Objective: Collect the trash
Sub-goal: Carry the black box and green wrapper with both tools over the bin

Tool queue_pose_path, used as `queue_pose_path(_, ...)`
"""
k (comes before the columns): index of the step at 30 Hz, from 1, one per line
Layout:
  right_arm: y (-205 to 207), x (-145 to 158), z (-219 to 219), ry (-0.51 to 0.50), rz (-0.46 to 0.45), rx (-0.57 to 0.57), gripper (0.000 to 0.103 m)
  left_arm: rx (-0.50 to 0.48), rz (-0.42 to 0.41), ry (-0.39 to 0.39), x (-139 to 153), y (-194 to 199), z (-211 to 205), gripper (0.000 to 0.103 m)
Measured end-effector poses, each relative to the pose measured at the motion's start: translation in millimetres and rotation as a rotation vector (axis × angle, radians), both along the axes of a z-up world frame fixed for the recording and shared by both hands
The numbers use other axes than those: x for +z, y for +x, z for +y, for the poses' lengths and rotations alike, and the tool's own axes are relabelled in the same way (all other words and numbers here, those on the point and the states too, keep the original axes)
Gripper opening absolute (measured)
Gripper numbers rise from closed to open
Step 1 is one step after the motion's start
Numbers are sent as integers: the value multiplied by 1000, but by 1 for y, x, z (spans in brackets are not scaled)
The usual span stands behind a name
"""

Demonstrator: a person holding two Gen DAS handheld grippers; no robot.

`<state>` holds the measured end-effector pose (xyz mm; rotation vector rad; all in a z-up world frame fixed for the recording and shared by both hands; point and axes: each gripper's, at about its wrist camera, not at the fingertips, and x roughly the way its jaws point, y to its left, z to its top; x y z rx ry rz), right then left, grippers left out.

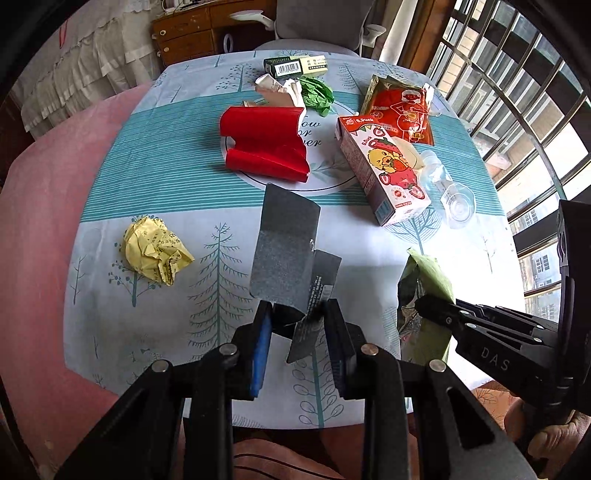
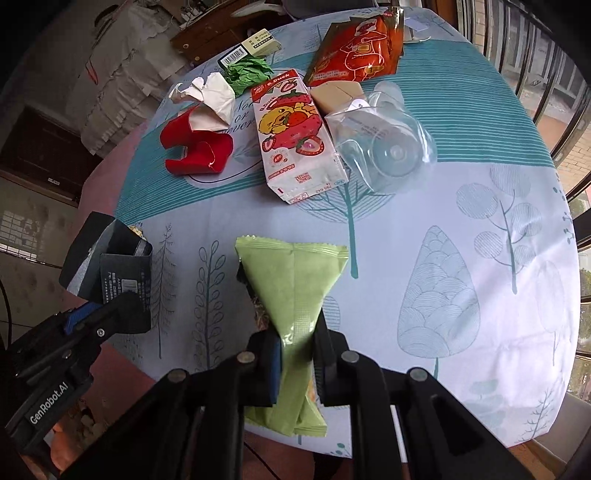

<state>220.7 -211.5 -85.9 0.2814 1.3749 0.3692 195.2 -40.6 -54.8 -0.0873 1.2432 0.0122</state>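
Observation:
My left gripper (image 1: pixel 298 314) is shut on a dark grey opened carton (image 1: pixel 286 243), held above the table's near edge; it also shows in the right wrist view (image 2: pixel 110 266). My right gripper (image 2: pixel 297 343) is shut on a green snack wrapper (image 2: pixel 295 280), also seen in the left wrist view (image 1: pixel 428 280). On the table lie a crumpled yellow paper (image 1: pixel 155 251), a red curled card (image 1: pixel 264 142), a strawberry milk carton (image 1: pixel 384 166), a red pouch (image 1: pixel 400 107), a clear plastic cup (image 1: pixel 456 199), green crumpled paper (image 1: pixel 317 94), white crumpled paper (image 1: pixel 277 90) and a small box (image 1: pixel 295 66).
The round table (image 1: pixel 184 184) has a tree-print cloth over a pink underlayer. A grey chair (image 1: pixel 317 22) and a wooden dresser (image 1: pixel 192 29) stand behind it. A barred window (image 1: pixel 517 92) runs along the right.

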Motion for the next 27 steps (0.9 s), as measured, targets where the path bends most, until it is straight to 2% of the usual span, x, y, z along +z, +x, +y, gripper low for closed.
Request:
queue_pose_path(9, -50, 36, 12, 45, -78, -142, 14, -136, -47, -30, 28, -48, 26, 26)
queue_pose_path(15, -99, 53, 25, 69, -117, -223, 14, -183, -72, -112, 36, -83, 54, 26)
queue_pose_path(23, -177, 48, 39, 75, -122, -309, 14, -269, -41, -162, 20, -143, 71, 26)
queue_pose_path(27, -210, 30, 49, 57, -69, -318, 14, -288, -4, -178, 6, -174, 73, 26)
